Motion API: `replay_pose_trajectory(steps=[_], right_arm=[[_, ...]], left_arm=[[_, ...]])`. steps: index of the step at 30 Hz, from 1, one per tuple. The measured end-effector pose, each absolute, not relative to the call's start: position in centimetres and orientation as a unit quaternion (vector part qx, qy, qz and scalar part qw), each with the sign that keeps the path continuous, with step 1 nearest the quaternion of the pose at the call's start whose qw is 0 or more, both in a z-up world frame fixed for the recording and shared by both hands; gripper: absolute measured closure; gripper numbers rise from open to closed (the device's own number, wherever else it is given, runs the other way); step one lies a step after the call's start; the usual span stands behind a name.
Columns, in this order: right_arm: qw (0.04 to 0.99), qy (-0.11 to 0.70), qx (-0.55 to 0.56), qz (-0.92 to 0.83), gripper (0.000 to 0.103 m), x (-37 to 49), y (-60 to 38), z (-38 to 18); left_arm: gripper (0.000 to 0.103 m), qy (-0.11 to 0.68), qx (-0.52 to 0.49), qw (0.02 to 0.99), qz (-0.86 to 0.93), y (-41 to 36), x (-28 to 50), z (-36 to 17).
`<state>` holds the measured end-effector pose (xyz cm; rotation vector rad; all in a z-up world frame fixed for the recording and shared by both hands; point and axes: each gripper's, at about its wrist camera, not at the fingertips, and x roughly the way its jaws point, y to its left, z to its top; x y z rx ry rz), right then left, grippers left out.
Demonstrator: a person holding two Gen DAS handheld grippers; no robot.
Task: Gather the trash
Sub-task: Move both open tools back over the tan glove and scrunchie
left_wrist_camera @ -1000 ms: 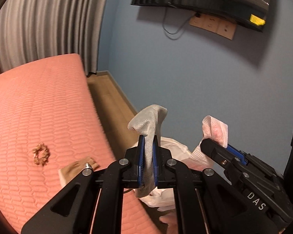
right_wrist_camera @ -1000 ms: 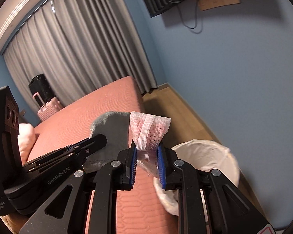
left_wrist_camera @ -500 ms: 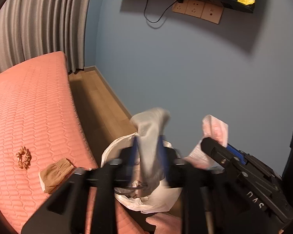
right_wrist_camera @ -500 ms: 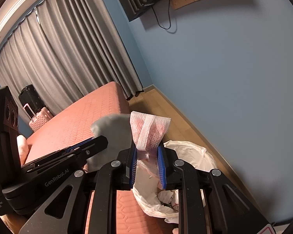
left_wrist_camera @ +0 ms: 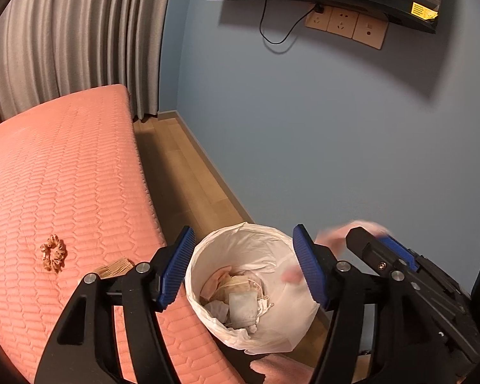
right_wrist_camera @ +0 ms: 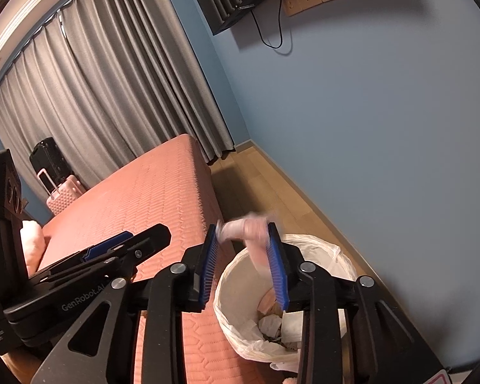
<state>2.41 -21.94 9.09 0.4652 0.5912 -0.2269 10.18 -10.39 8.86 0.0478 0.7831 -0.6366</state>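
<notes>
A bin lined with a white bag (left_wrist_camera: 272, 240) stands on the floor beside the bed, holding crumpled trash, with a grey sock (left_wrist_camera: 241, 307) lying on top. My left gripper (left_wrist_camera: 243, 265) is open and empty right above it. My right gripper (right_wrist_camera: 243, 256) is open above the same bin (right_wrist_camera: 316, 249). A blurred pink-white cloth (right_wrist_camera: 249, 227) hangs loose between its fingers, falling. The right gripper also shows in the left wrist view (left_wrist_camera: 384, 249).
A pink quilted mattress (left_wrist_camera: 48, 176) lies to the left, with a brown scrunchie (left_wrist_camera: 52, 252) and a tan folded cloth (left_wrist_camera: 115, 267) on it. A wooden floor strip (left_wrist_camera: 182, 176) runs along the blue wall. Grey curtains and a pink suitcase (right_wrist_camera: 60, 192) stand behind.
Both grippers moved over the bin and opened. The grey sock dropped from the left gripper into the bin. The pink cloth has come loose in the right gripper.
</notes>
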Motion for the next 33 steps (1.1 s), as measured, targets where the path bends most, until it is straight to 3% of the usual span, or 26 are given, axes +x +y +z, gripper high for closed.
replay_pose_trajectory(steps=[33], right_arm=[[0.928,0.311,0.193,-0.073,0.07,3.7,-16.8,9.9]], left_arm=[[0.042,0.377,-0.024,0.888,-0.263,-3.6,11.4,8.7]])
